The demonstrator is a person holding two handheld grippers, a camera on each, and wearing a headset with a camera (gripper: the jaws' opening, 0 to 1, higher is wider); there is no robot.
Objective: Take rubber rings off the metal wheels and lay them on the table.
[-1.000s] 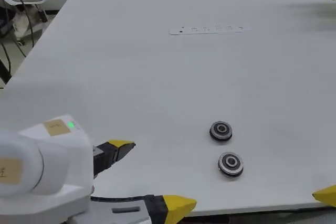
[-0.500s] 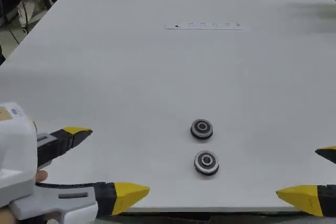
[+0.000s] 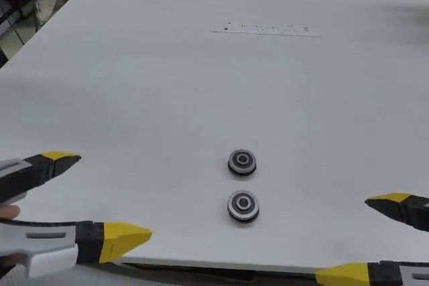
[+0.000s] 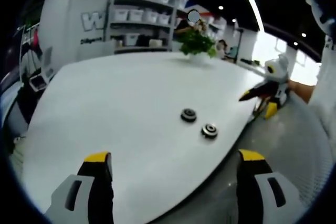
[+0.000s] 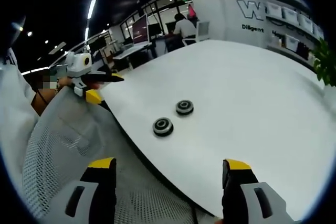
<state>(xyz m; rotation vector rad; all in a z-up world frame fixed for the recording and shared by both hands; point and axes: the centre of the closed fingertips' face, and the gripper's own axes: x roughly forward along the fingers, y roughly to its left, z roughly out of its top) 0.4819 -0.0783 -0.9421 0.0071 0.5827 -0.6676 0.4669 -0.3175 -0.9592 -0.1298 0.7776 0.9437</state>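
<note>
Logging the tools first: the left gripper has its jaws wide apart and nothing between them. It hangs at the near left edge of the table. In the left gripper view we see one yellow tip over the tabletop and the other out past the edge, over the floor. The right gripper is likewise spread and empty, at the near right edge. In the right gripper view one tip sits over the tabletop and the other over a white mesh below the edge. Each gripper shows in the other's view, across the table corner.

Two wheels lie flat on the table between the grippers, close to the front edge. The near wheel sits just in front of the far wheel, and the two are apart. We record a dark ring around the metal hub on each. Both grippers are well apart from the wheels, with bare tabletop between tool and wheel on either side. From the left the pair shows at and, from the right at and.

Further out, a white power strip lies across the far middle of the table. A plant stands at the far end. Beyond the table we note shelves against a wall and a seated person at a desk.
</note>
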